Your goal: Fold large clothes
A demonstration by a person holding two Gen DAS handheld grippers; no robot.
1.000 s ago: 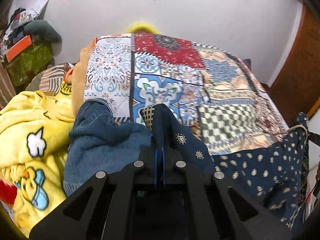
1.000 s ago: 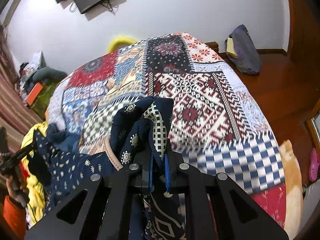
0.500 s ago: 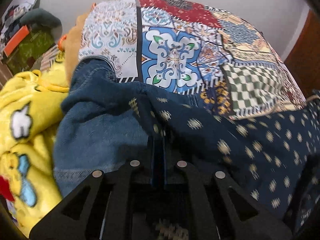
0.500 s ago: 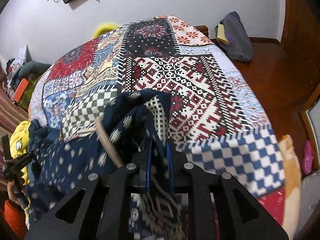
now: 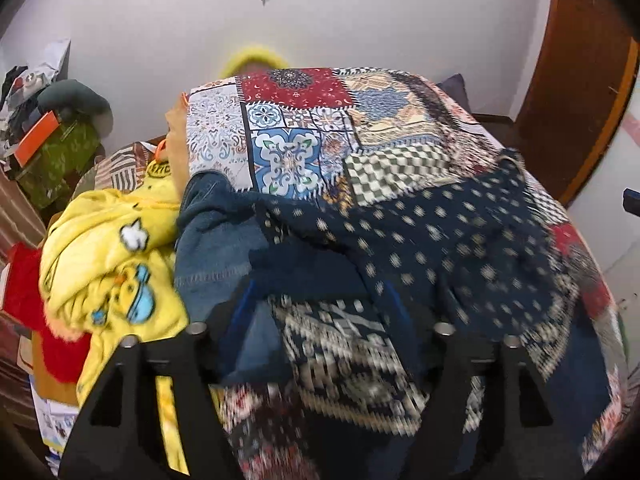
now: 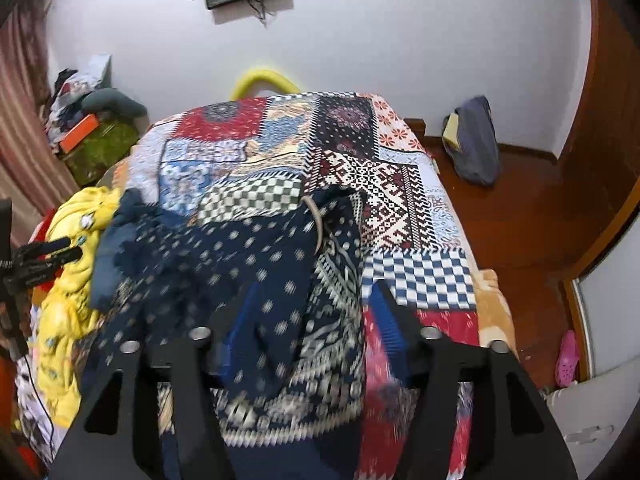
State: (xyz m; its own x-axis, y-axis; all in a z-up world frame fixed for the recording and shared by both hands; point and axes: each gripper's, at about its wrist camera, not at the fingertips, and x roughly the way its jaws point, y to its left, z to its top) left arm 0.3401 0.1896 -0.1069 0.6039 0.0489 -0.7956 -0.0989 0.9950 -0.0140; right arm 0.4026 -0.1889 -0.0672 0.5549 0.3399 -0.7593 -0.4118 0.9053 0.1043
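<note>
A large navy garment [image 5: 432,240] with pale dots and a patterned border lies spread on the near half of the patchwork bedspread [image 5: 304,128]. It also shows in the right wrist view [image 6: 248,264]. My left gripper [image 5: 320,300] is open, its fingers wide apart over the garment's near edge. My right gripper [image 6: 312,300] is open too, fingers spread above the garment's right part, near a tan cord loop [image 6: 316,216]. Neither holds anything.
A blue denim piece [image 5: 216,248] lies left of the garment, beside a yellow cartoon blanket [image 5: 108,256]. Boxes and clutter [image 5: 56,140] stand at the left wall. A grey bag [image 6: 472,140] sits on the wooden floor right of the bed. The left gripper shows at the left in the right wrist view [image 6: 40,260].
Both grippers were shut on the navy garment; they have let go and opened. The garment has dropped and now lies spread on the bed. Both grippers have pulled back and tilted up.
</note>
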